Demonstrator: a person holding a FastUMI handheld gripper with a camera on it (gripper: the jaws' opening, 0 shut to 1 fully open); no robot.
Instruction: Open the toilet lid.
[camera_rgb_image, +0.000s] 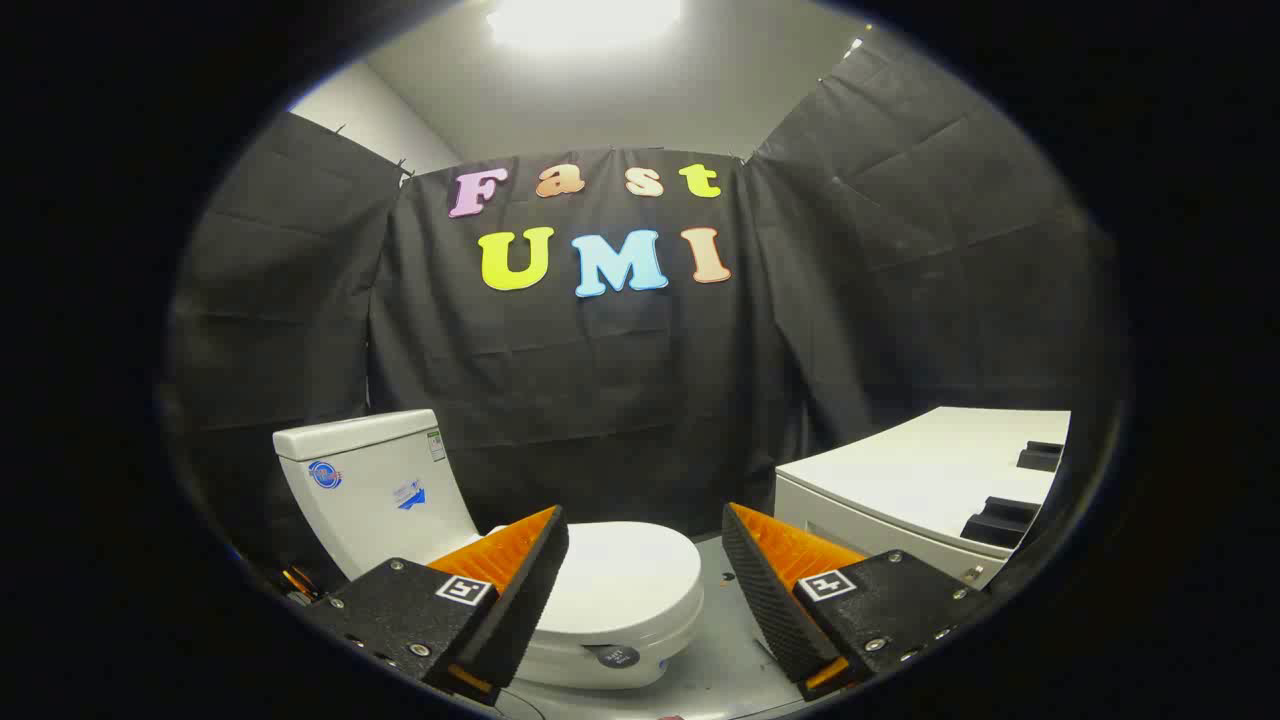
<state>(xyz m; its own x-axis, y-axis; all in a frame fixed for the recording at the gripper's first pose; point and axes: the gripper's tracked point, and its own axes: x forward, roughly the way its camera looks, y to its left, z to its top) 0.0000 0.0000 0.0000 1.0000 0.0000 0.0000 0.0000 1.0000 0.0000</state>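
A white toilet stands just ahead of and below my fingers, turned so its tank (375, 490) is to the left. Its lid (625, 580) lies flat and shut over the bowl (600, 665), partly hidden behind my left finger. My gripper (645, 530) hovers above the lid's front half, open, with a wide gap and nothing between the fingers. The left finger (520, 590) overlaps the lid's left part; the right finger (770, 590) hangs past the lid's right rim, over the floor.
A white cabinet-like unit (920, 480) with dark recessed handles stands to the right of the toilet. Grey floor (725, 660) runs between the bowl and that unit. Black cloth walls close the booth behind and at both sides.
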